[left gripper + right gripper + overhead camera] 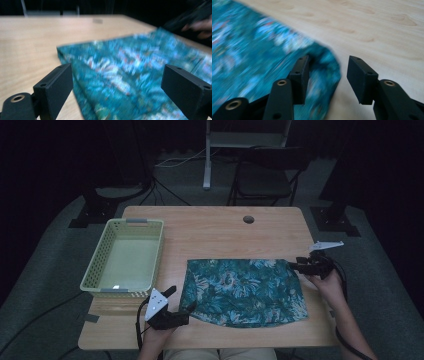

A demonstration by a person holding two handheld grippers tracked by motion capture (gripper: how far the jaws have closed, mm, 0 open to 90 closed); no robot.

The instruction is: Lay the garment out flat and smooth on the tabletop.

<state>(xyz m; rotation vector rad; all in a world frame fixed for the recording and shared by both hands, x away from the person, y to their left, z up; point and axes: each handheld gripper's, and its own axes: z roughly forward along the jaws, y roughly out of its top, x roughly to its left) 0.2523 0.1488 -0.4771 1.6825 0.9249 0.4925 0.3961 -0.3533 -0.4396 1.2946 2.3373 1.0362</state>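
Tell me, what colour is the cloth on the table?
The cloth is teal, patterned with pale flowers; the high view shows it best.

No legible text, seemingly, anywhere

High view: dim overall, surroundings nearly black, the surface (215, 227) evenly lit from above with faint shadows. Both gripper views: brighter, the patterned cloth (130, 75) smeared by motion blur, the black jaws in the foreground sharp. No glare.
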